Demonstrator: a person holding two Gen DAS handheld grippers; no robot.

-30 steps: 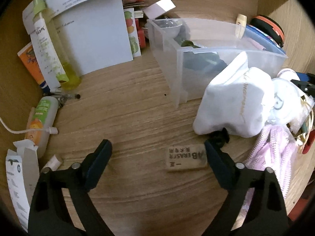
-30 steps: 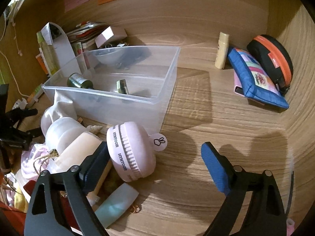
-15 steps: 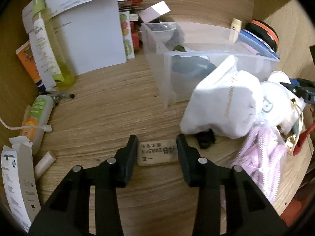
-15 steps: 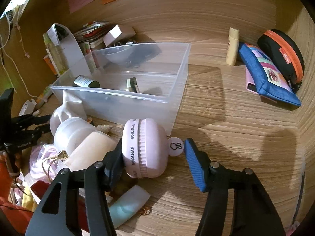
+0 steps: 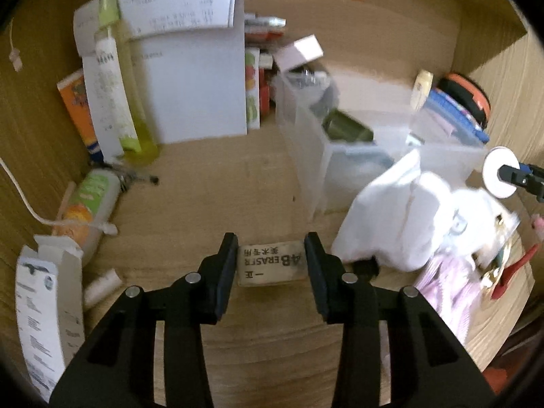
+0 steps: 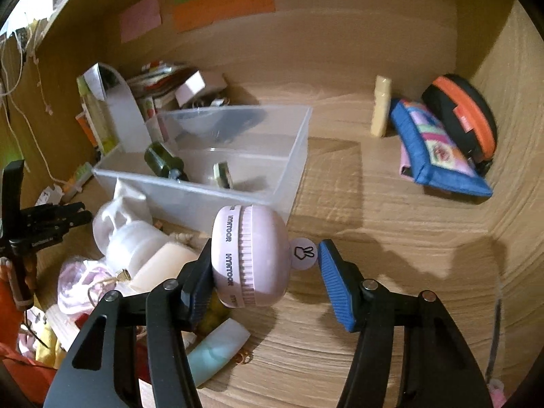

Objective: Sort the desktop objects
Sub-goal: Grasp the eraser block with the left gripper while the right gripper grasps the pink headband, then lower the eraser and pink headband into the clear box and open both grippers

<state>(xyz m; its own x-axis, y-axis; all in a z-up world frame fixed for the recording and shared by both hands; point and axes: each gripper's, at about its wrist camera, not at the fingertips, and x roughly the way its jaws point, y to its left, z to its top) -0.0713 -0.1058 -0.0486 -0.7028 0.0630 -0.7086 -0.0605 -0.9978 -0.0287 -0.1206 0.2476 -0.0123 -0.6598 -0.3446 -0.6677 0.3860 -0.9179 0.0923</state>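
Clamping eraser (image 5: 270, 264) now, left hand-held gripper (image 5: 271, 261), previously wide

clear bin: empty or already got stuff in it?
Not empty. The clear bin holds a dark green bottle lying on its side and a small pale item on the floor; the rest of the floor looks bare.

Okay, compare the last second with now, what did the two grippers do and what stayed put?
The left gripper closed from wide open onto the tan rectangular eraser; its jaws now press both ends. The right gripper moved in around the pink round HYNTOOR case: one jaw touches it, the blue one meets only its small rabbit tag. The clear plastic bin and blue zip pouch stayed put.
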